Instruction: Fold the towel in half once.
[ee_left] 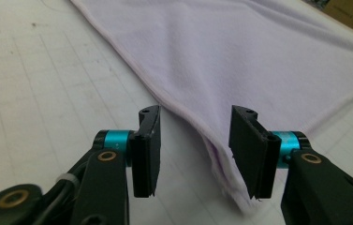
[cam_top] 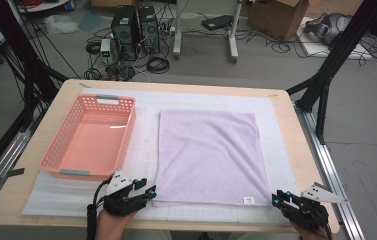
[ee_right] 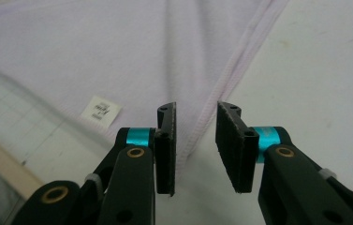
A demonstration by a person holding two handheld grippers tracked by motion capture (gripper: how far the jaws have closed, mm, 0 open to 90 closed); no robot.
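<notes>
Lavender towel (cam_top: pixel 210 156) spread flat on the white gridded mat (cam_top: pixel 276 130) in the middle of the worktop (cam_top: pixel 286 107), right of centre, a small white label (cam_top: pixel 249 200) near its near right corner. Just left of it, apart from its left edge, a pink slotted basket (cam_top: pixel 90 136) standing open side up.

Left claw (cam_top: pixel 146 192) at the towel's near left corner, held in a hand (cam_top: pixel 113 222) rising from the near edge. In the left gripper view, left claw (ee_left: pixel 195 140) parted about half way — the corner of the towel (ee_left: pixel 239 61) rising slightly in the gap, neither pad pressing on it.

Right claw (cam_top: pixel 277 198) at the near right corner, just right of the label. In the right gripper view, right claw (ee_right: pixel 196 138) parted by a narrower gap, the hemmed corner of the towel (ee_right: pixel 118 51) running down between the pads with the label (ee_right: pixel 100 110) to the left — no pinch on the cloth visible.

Beyond the worktop's far edge, on the floor: two black computer towers (cam_top: pixel 136 31), loose cables, a cardboard box (cam_top: pixel 276 17).
</notes>
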